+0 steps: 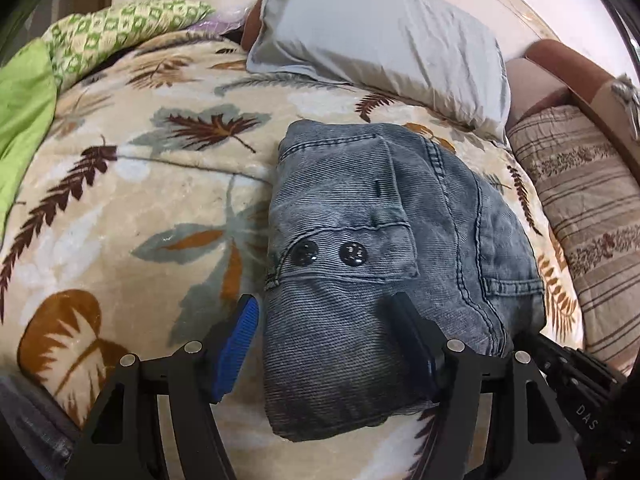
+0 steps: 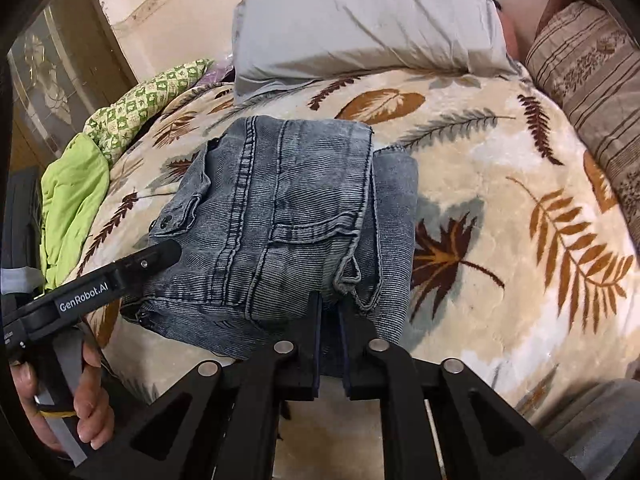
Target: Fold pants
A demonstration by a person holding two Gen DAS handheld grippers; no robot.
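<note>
Left wrist view first: a green cloth [image 1: 24, 120] bunches at the far left edge of the bed, whose leaf-print blanket [image 1: 120, 208] spreads across the middle. On it, the grey denim pants [image 1: 360, 240] lie already folded into a compact bundle, with two dark snap buttons [image 1: 328, 254] facing up. The left hand-held gripper [image 1: 324, 316] stands wide, its blue-padded fingers either side of the bundle's near end; one pad is beside the left edge, the other rests on the cloth. Behind the pants a grey pillow [image 1: 380, 40] leans against the headboard, and a striped cushion [image 1: 580, 184] sits off to the right.

From the right wrist view, the person's hand [image 2: 80, 400] holding the left tool shows at the left. The right hand-held gripper [image 2: 330, 308] is narrow, pinched on the near edge of the pants by the belt loop [image 2: 348, 276]. The bundle lies directly ahead of both tools, its long axis running away from them toward the pillow. Both are at its near end, so my guess is the fold is nearly finished and only a last tidy or release remains.
</note>
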